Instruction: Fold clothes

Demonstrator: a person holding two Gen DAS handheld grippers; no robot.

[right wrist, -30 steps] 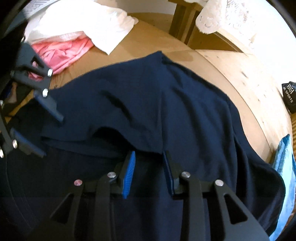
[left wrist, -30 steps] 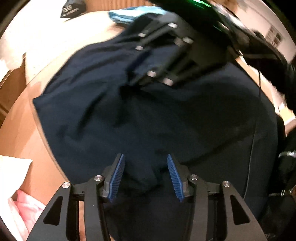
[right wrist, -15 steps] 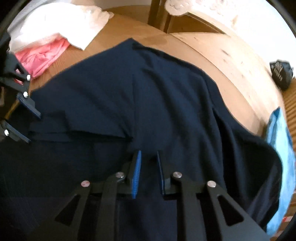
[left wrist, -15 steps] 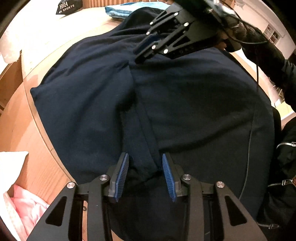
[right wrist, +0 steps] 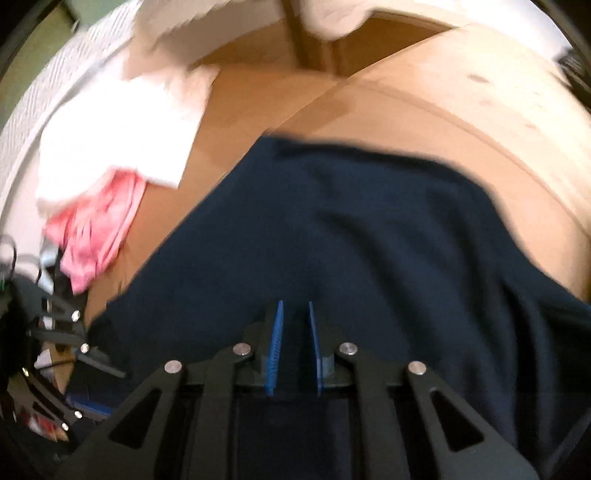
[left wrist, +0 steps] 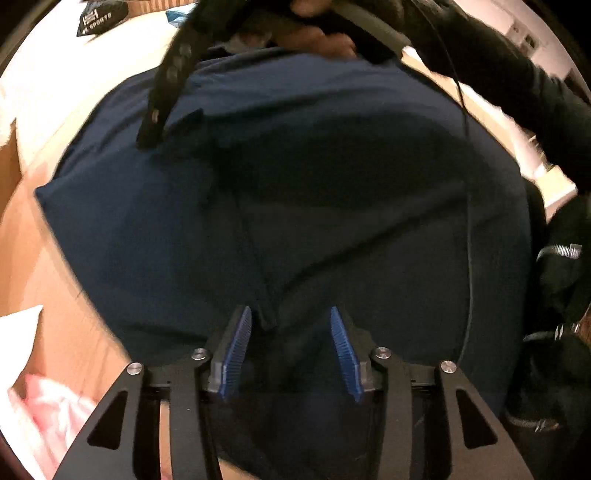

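A navy garment (left wrist: 332, 184) lies spread over the wooden table (left wrist: 44, 258). My left gripper (left wrist: 290, 312) points down at its near part with the jaws opening. A raised fold of the cloth stands between the blue pads (left wrist: 236, 343), close to the left one and not pinched. In the right wrist view the same navy garment (right wrist: 369, 221) bunches into my right gripper (right wrist: 295, 303). Its jaws are closing, narrow on a pinch of cloth, and creases run out from the grip. The left view shows the right gripper (left wrist: 162, 99) blurred at the garment's far side.
A white cloth (right wrist: 122, 122) and a pink garment (right wrist: 99, 236) lie on the table (right wrist: 443, 110) beyond the navy one. A black pouch (left wrist: 98, 20) sits at the far edge. A person's hand (left wrist: 317, 37) and dark sleeve (left wrist: 517, 92) cross the top.
The right gripper's jaws narrowed onto the navy cloth while it rolled and shifted sideways. The left jaws narrowed around the fold, then widened again. The left hand stayed put.
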